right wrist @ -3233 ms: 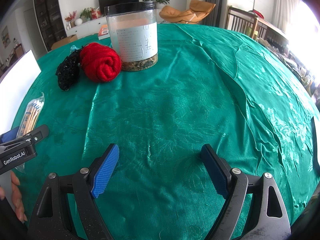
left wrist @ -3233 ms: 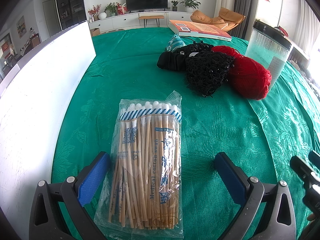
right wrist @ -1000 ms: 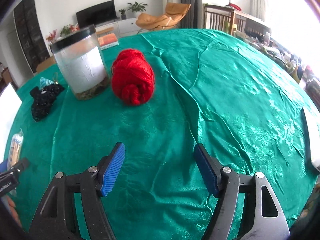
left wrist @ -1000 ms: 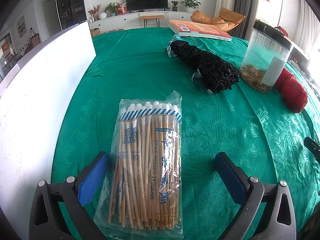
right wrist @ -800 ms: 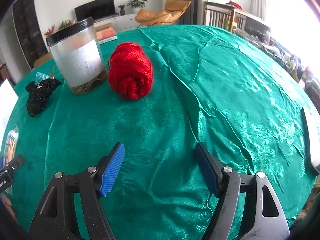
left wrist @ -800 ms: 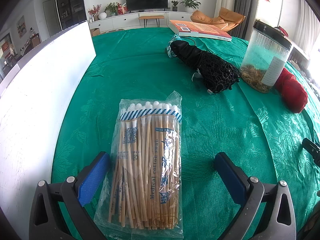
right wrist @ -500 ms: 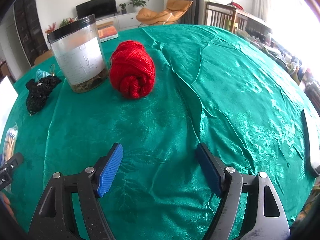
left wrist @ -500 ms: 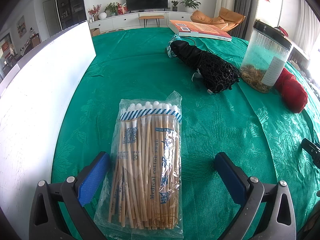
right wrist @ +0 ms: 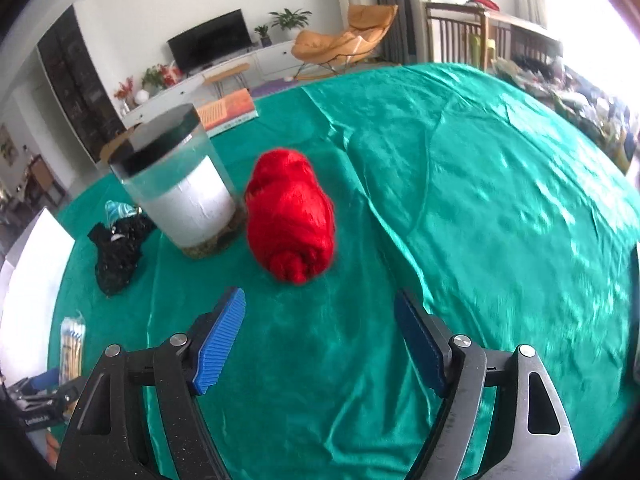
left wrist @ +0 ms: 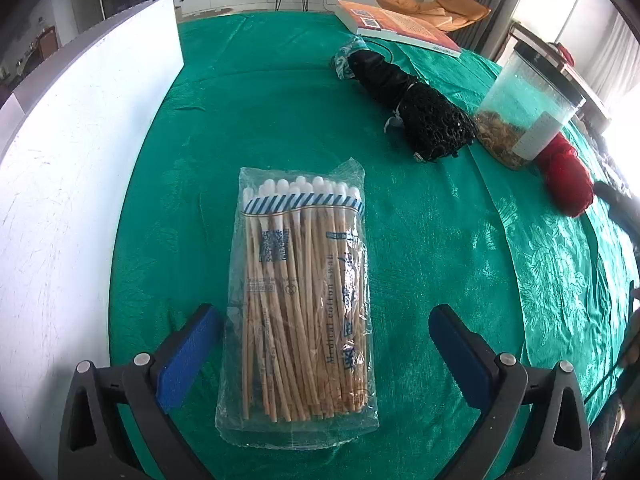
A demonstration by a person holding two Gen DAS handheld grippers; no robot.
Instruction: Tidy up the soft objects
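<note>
- The left gripper [left wrist: 324, 344] hangs over a clear bag of cotton swabs [left wrist: 302, 300] on the green tablecloth [left wrist: 256, 120]. Its blue fingers are spread wide, one on each side of the bag, and do not press it.
- The right gripper [right wrist: 320, 336] has just been opening its jaws. They are spread wide with only cloth between them.
- The red ball of yarn [right wrist: 290, 214] lies just ahead of the right gripper, right beside a clear jar with a black lid [right wrist: 180, 184].
- A black net bundle [right wrist: 118, 248] lies on the far side of the jar.
- A white board [left wrist: 72, 160] stands by the swabs.
</note>
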